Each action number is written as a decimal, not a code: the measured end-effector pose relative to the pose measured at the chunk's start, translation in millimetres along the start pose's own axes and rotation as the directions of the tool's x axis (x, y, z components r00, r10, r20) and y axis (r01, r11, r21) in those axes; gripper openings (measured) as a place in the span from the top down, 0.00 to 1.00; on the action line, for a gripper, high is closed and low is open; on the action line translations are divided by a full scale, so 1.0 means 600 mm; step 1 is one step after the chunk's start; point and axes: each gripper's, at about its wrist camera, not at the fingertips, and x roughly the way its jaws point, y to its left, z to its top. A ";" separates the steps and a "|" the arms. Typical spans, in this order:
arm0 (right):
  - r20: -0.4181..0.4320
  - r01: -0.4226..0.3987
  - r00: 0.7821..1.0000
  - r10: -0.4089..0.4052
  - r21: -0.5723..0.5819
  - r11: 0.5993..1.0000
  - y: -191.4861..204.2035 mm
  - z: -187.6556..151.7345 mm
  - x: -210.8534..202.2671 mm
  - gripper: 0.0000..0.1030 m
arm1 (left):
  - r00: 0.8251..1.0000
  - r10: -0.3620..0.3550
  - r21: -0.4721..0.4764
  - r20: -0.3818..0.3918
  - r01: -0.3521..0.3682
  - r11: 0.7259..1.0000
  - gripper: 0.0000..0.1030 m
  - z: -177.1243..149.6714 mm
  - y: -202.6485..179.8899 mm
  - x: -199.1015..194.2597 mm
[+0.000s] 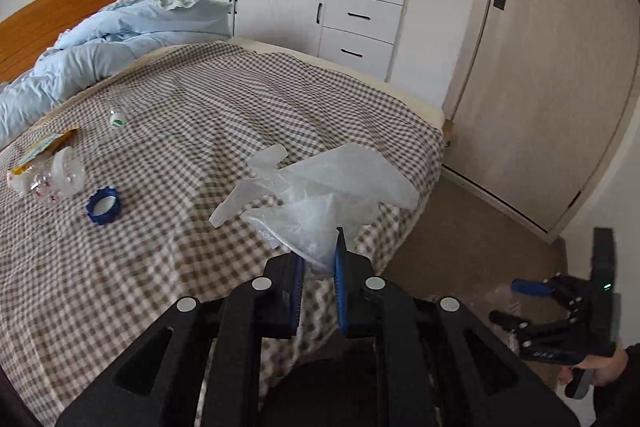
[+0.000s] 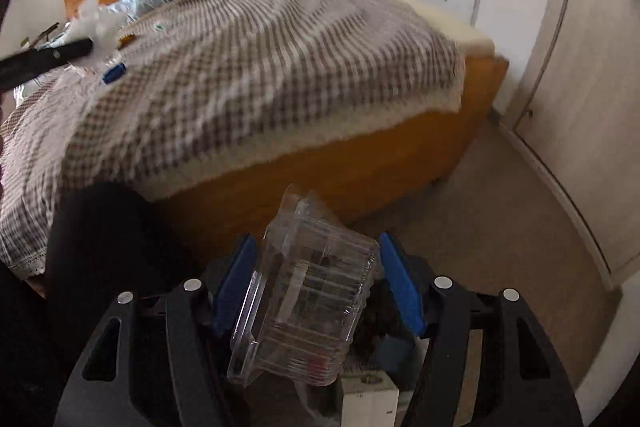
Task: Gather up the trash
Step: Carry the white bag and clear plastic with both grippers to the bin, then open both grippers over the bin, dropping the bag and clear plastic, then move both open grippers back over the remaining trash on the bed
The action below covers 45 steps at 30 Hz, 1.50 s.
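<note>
From the left wrist view, our left gripper [image 1: 320, 259] is clenched on a crumpled clear plastic bag [image 1: 320, 195], held by one small bunch of film while the rest fans out loose above the checked bed cover [image 1: 180, 267]. We judge the film could slide out of so small a pinch, or its loose flaps could snag the bed corner as we move. More trash lies well apart on the cover: a blue ring-shaped cap [image 1: 104, 206], a crushed clear bottle [image 1: 56, 179], a yellow wrapper [image 1: 44, 147] and a small white and green piece [image 1: 118, 116]. The bed edge falls away at right to open floor [image 1: 460, 227] before a closed door [image 1: 540, 87]. Our right gripper [image 1: 516, 303] shows low at right, over the floor.

From the right wrist view, which is blurred, our right gripper [image 2: 316, 279] grasps a clear ribbed plastic box [image 2: 308, 299], tilted between the blue pads [image 2: 400, 283]. We judge the thin, slippery walls could buckle or twist free. The wooden bed frame [image 2: 360, 163] stands just ahead, and a dark shape sits at left that we cannot identify. Bare floor [image 2: 500, 211] opens to the right toward the door.
</note>
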 end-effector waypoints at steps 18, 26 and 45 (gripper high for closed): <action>-0.172 0.042 0.985 0.033 0.415 0.909 -0.174 -0.075 0.184 0.27 | 0.952 -0.192 -0.033 -0.237 0.189 0.981 0.90 -0.051 -0.148 0.138; -0.086 0.194 0.981 -0.174 0.424 0.884 -0.254 -0.083 0.047 0.27 | 0.814 -0.260 -0.149 -0.519 0.214 0.965 0.89 -0.138 -0.243 0.281; -0.051 0.185 0.982 -0.181 0.425 0.886 -0.263 -0.090 0.000 0.25 | 0.626 -0.243 -0.138 -0.741 0.212 0.968 0.31 -0.238 -0.301 0.367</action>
